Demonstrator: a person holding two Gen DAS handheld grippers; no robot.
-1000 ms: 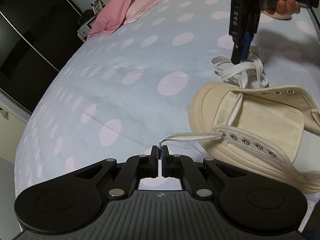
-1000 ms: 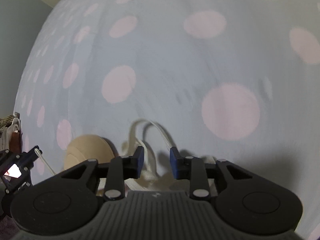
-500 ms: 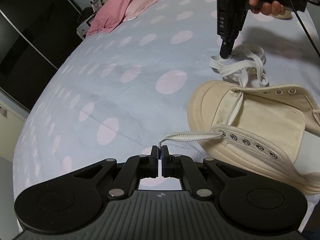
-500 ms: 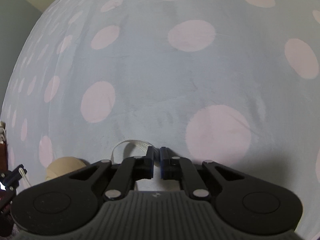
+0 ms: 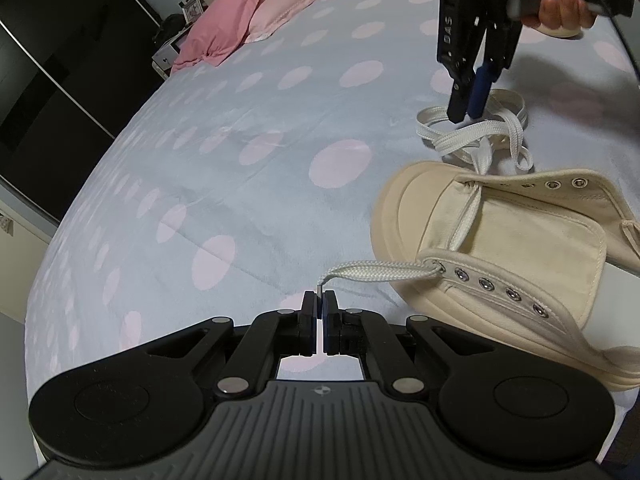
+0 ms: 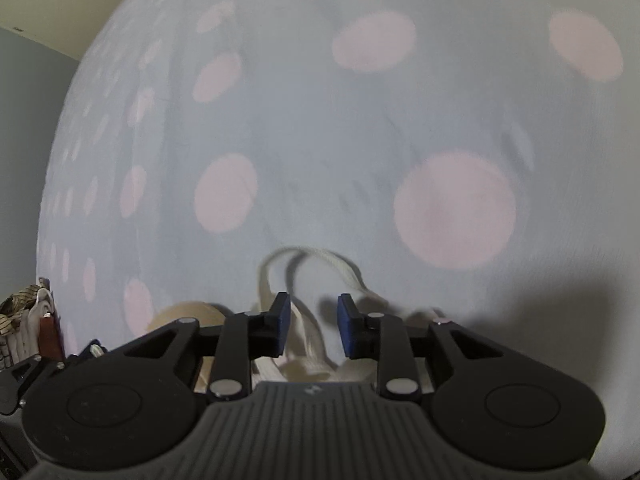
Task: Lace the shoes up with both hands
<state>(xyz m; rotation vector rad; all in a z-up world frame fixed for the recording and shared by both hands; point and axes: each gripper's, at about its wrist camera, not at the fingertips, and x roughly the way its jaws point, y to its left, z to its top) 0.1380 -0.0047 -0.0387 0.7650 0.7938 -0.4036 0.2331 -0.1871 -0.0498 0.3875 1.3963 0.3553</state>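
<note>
Since half a second ago the right gripper (image 6: 310, 320) has opened again: its blue pads were almost together then, and now they stand clearly apart with nothing pressed between them, and it sits a little higher above the lace pile. From the left wrist camera, the left gripper (image 5: 319, 306) is at the lower middle of the frame with its jaws closed on the thin tip of the lace (image 5: 380, 272). This lace end runs to the right, nearly straight, into the lowest eyelet of the shoe (image 5: 500, 264). The beige shoe lies on its side at the right of the frame, toe to the left, tongue open, resting on the bed cover (image 5: 240, 160), which is pale blue with pink dots. Above the toe of the shoe the other part of the lace lies in loose loops on the cover, and the right gripper hangs over them at the upper right, its tips close to one loop; I cannot tell if they touch it. A hand (image 5: 560, 4) holds its handle. Pink pillows (image 5: 224, 32) lie at the upper left. From the right wrist camera, the picture is somewhat blurred. One loop of lace (image 6: 320, 260) curves just beyond the open pads, and more lace lies under and between them. The round toe of the shoe shows at the lower left.
</note>
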